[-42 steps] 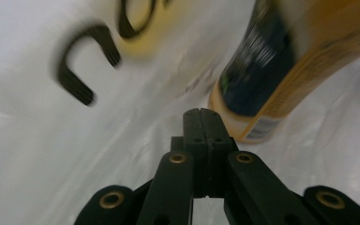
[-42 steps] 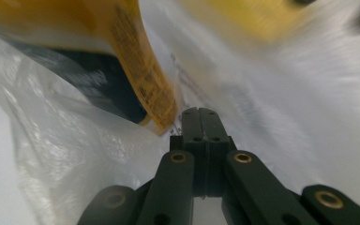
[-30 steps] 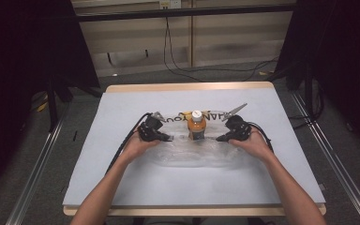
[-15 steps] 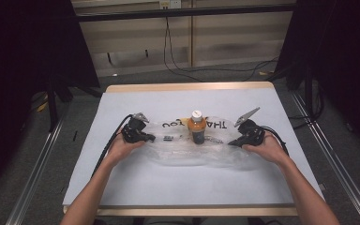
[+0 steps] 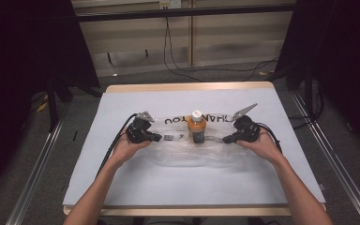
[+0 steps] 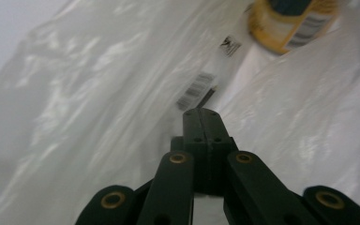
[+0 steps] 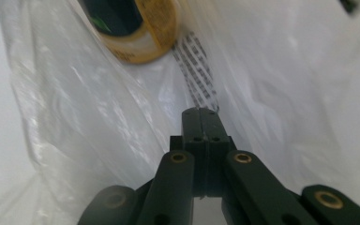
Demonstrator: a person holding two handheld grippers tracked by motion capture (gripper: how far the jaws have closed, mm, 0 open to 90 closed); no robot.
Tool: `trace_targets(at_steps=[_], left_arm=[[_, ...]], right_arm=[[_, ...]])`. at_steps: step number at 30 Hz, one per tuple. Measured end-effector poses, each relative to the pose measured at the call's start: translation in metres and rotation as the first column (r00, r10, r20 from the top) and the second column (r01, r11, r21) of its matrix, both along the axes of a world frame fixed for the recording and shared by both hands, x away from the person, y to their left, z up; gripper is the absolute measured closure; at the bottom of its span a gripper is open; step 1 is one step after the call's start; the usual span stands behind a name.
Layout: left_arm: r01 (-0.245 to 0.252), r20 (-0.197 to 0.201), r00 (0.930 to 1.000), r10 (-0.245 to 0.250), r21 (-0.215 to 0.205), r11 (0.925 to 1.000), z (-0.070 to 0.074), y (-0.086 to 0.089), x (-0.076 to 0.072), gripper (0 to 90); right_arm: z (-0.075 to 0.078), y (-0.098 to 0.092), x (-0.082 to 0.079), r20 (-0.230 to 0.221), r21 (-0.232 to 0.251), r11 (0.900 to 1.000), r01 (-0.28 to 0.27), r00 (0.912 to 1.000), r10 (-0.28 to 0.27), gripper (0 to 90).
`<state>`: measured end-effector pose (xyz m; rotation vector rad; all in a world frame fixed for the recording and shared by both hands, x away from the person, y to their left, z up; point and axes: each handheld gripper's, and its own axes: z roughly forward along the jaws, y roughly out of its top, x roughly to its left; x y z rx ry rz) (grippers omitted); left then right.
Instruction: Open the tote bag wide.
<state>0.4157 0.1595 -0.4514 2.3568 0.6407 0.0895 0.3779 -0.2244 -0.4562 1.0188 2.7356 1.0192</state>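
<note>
Clear plastic bag (image 5: 194, 152) lies flattened across the middle of a table covered with a pale sheet (image 5: 136, 187). Dark lettering, upside down from the high view, runs along the bag's far edge. An orange bottle with a white cap (image 5: 196, 126) stands upright at the bag's centre, between the two grippers. A small barcode label (image 5: 168, 137) shows on the plastic just to the left of the bottle. Beyond the table's far edge, cables trail over a grey floor, and dark curtains hang at both sides.

The left gripper (image 5: 157, 137) is held low at the bag's left part, jaws pointing toward the bottle. In the left gripper view its black jaws meet flat against each other at the tips (image 6: 201, 117), with the plastic film crowding round them; whether a fold of film is pinched between them cannot be told. The bottle's orange base (image 6: 290, 23) sits ahead, up and to the right, well apart from the tips.

The right gripper (image 5: 226, 139) mirrors it on the bag's right part, jaws aimed inward at the bottle. In the right gripper view its jaws are likewise pressed together (image 7: 200, 117), wrinkled film on both sides, a printed barcode strip (image 7: 198, 70) just beyond the tips and the bottle's base (image 7: 136, 28) above.

Both forearms come in from the near edge of the table, angled outward, each hand wrapped round its gripper's body, cables looping away.
</note>
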Motion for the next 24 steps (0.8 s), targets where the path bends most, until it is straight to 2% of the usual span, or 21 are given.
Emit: trace_targets(at_steps=[3,4,6,7,10,11,12,13,15,17,20,22,24], left_arm=[[0.024,0.024,0.9994,-0.024,-0.004,0.9997,0.008,-0.008,-0.005,90.0],[0.016,0.029,0.9995,-0.016,-0.015,0.9998,0.011,-0.012,-0.007,90.0],[0.076,0.043,0.9961,-0.077,0.014,0.997,0.019,-0.019,-0.009,90.0],[0.071,0.048,0.9963,-0.071,0.0,0.9975,0.022,-0.025,-0.012,90.0],[0.105,0.052,0.9931,-0.106,0.009,0.9944,0.026,-0.043,-0.015,90.0],[0.124,0.04,0.9913,-0.125,0.019,0.992,0.023,-0.055,-0.015,90.0],[0.124,0.04,0.9913,-0.125,0.019,0.992,0.023,-0.055,-0.015,90.0],[0.128,0.047,0.9904,-0.13,0.041,0.991,0.021,-0.06,-0.014,90.0],[0.127,0.021,0.9916,-0.128,0.04,0.9911,0.012,-0.069,-0.011,90.0],[0.126,-0.004,0.9921,-0.126,0.049,0.9909,0.002,-0.075,-0.013,90.0],[0.17,-0.011,0.9855,-0.169,0.065,0.9833,-0.01,-0.085,-0.024,90.0],[0.202,-0.011,0.9793,-0.202,0.078,0.9762,-0.016,-0.09,-0.033,90.0],[0.221,-0.014,0.9752,-0.221,0.07,0.9727,-0.016,-0.091,-0.042,90.0]], right_arm=[[0.009,0.007,0.003,0.01,0.006,1.0,-0.013,0.9999,0.013,90.0],[0.013,0.009,0.004,0.011,-0.002,1.0,-0.018,0.9998,0.018,90.0],[0.016,0.013,0.005,0.009,-0.004,1.0,-0.019,0.9998,0.019,90.0],[0.021,0.02,0.009,0.013,-0.008,0.999,-0.041,0.9991,0.041,90.0],[0.023,0.028,0.015,0.006,-0.014,0.998,-0.054,0.9985,0.054,90.0],[0.023,0.033,0.02,-0.01,-0.03,0.998,-0.056,0.9984,0.056,90.0],[0.023,0.033,0.02,-0.01,-0.03,0.998,-0.056,0.9984,0.056,90.0],[0.022,0.037,0.022,-0.021,-0.041,0.998,-0.057,0.9982,0.056,90.0],[0.019,0.047,0.031,-0.034,-0.07,0.995,-0.077,0.9966,0.075,90.0],[0.018,0.05,0.034,-0.043,-0.076,0.994,-0.076,0.9964,0.073,90.0],[0.01,0.062,0.049,-0.07,-0.09,0.992,-0.086,0.9944,0.08,90.0],[0.007,0.065,0.052,-0.084,-0.101,0.991,-0.086,0.9935,0.078,90.0],[0.0,0.071,0.06,-0.105,-0.108,0.99,-0.089,0.9914,0.078,90.0]])
